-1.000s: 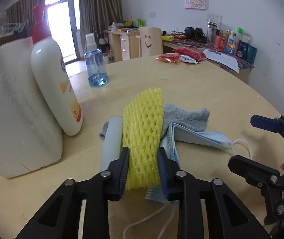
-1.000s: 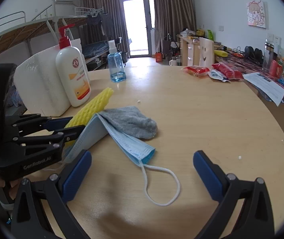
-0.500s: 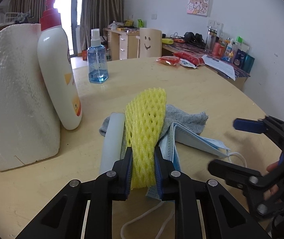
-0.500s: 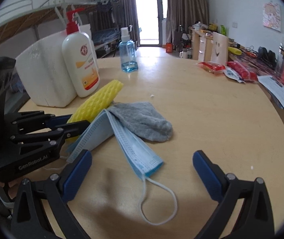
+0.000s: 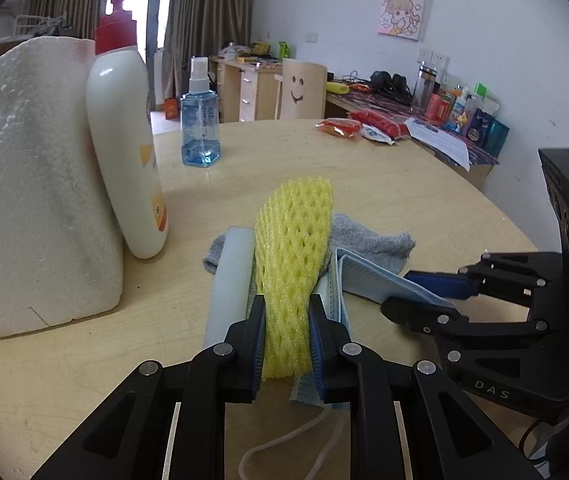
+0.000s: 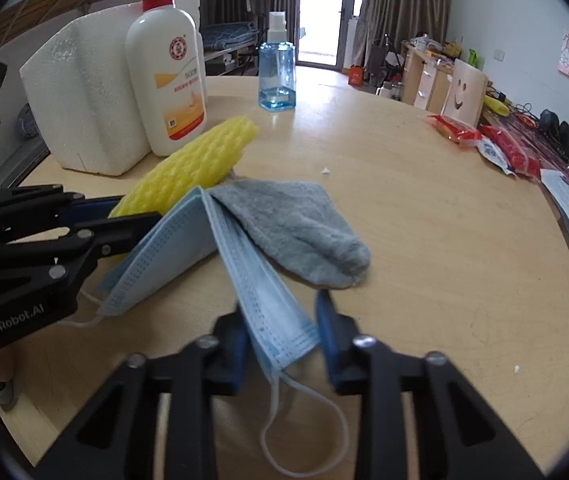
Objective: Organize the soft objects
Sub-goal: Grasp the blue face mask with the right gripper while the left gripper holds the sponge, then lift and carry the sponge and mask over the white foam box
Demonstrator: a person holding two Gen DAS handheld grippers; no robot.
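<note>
The foam net (image 5: 290, 264) sits between the left tongs (image 5: 287, 344), with the sock (image 6: 296, 224) behind it. The mask (image 6: 268, 292) lies between the right tongs (image 6: 282, 344). Left of both, a bottle (image 5: 124, 148) leans against the foam block (image 5: 32, 184) on the table (image 6: 444, 220).

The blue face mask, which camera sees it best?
The right wrist view: the blue face mask lies spread open between the right gripper fingers, ear loop showing. The left wrist view shows only folded edges beside the yellow foam net.
</note>
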